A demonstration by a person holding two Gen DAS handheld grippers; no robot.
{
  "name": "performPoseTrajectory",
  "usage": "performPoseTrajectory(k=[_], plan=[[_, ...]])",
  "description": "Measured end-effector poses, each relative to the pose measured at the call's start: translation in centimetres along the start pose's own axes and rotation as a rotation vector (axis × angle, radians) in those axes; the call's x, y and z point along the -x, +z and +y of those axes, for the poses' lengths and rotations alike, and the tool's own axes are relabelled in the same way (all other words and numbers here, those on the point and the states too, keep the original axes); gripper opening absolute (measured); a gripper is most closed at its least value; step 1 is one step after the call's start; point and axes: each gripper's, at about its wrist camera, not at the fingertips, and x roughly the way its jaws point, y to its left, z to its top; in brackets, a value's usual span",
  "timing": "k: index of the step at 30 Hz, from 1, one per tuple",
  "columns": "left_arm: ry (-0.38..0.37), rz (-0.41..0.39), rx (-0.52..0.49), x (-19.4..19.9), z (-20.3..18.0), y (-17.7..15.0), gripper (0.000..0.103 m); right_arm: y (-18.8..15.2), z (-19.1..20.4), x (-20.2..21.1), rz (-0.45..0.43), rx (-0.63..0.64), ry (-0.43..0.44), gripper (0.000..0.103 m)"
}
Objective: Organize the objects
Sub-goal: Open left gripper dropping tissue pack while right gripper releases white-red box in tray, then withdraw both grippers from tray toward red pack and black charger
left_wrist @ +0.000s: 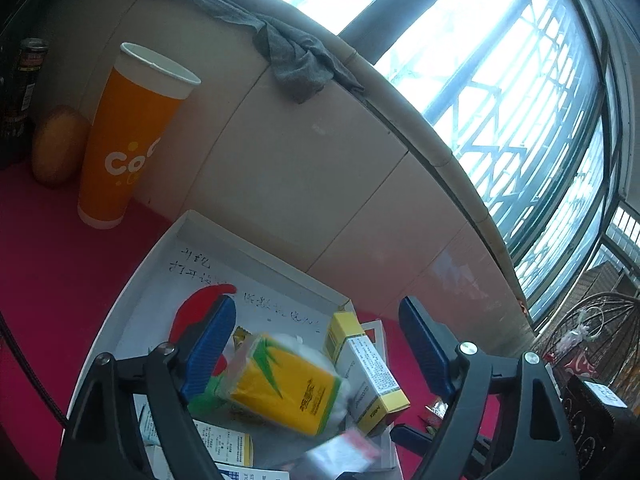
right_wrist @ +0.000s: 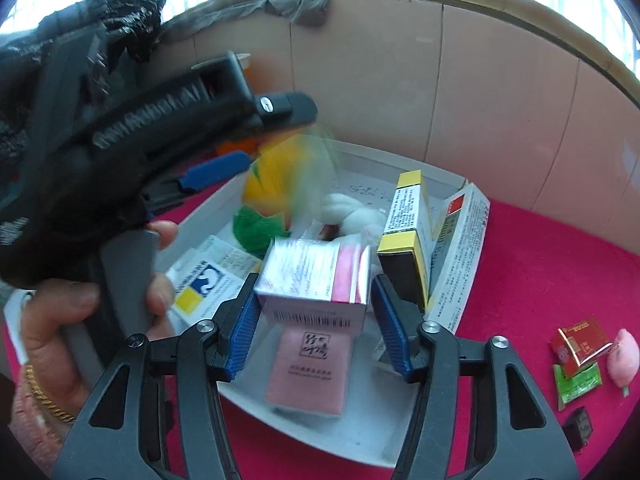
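Note:
A white open box lies on the red cloth and holds several packets. My left gripper is open above it; a yellow-green tissue pack is blurred just below its fingers, not gripped. The pack also shows blurred in the right wrist view. My right gripper is over the box with its pads either side of a pink-and-white carton; the carton is blurred and a gap shows at the right pad. A yellow-and-white carton stands in the box.
An orange paper cup, a brown round fruit and a dark bottle stand at the far left by the beige wall. A red packet, green sachet and pink plush lie on the cloth at right.

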Motion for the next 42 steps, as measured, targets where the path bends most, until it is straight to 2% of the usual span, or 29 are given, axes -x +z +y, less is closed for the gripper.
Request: performPoseTrajectory(k=[2, 3, 12, 24, 42], plan=[[0.005, -0.016, -0.008, 0.2, -0.2, 0.1, 0.085, -0.3, 0.1, 0.1, -0.007, 0.011, -0.023, 0.081], [0.007, -0.022, -0.011, 0.2, -0.3, 0.0, 0.085, -0.4, 0.1, 0.2, -0.012, 0.017, -0.024, 0.082], [0.008, -0.037, -0.085, 0.2, -1.8, -0.4, 0.086, -2.5, -1.3, 2.5, -0.05, -0.042, -0.057, 0.082], [-0.001, -0.044, -0.125, 0.2, -2.8, -0.7, 0.086, -4.8, -4.4, 5.4, -0.038, -0.138, -0.082, 0.083], [-0.054, 0.006, -0.189, -0.4, -5.1, -1.9, 0.086, -8.1, -12.4, 8.3, -0.032, -0.316, -0.264, 0.083]])
